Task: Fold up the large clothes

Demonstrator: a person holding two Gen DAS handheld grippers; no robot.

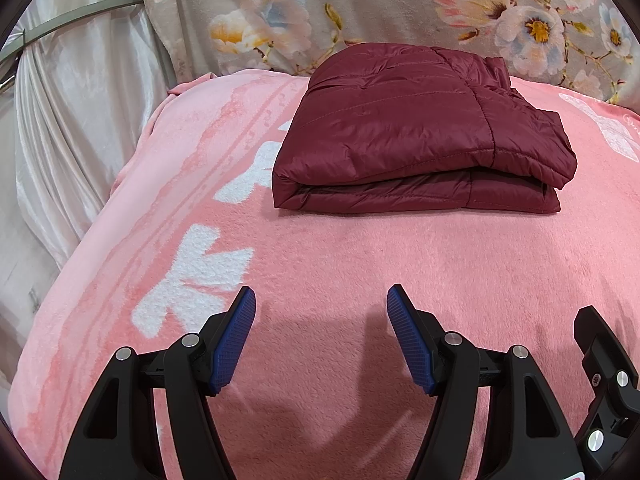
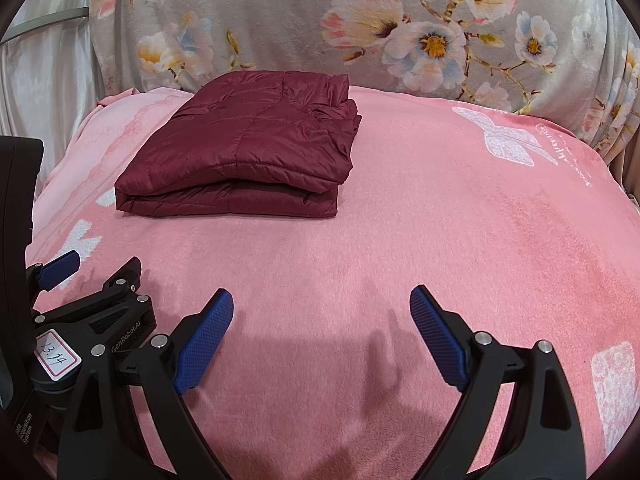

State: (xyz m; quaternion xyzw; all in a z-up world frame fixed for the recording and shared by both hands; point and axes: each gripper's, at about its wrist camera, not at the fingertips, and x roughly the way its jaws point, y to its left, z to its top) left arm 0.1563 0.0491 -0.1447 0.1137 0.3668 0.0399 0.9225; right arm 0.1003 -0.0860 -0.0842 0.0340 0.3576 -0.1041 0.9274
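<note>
A dark red quilted jacket (image 1: 420,136) lies folded in a flat stack on the pink blanket (image 1: 320,264); it also shows in the right wrist view (image 2: 244,152), at the far left of the bed. My left gripper (image 1: 321,300) is open and empty, hovering over the blanket short of the jacket. My right gripper (image 2: 321,304) is open and empty, to the right of the left one. The left gripper's body (image 2: 92,312) shows at the lower left of the right wrist view.
A grey floral cloth (image 2: 400,32) rises behind the bed. A white satin curtain (image 1: 72,120) hangs at the left. The pink blanket (image 2: 440,220) has white printed patterns.
</note>
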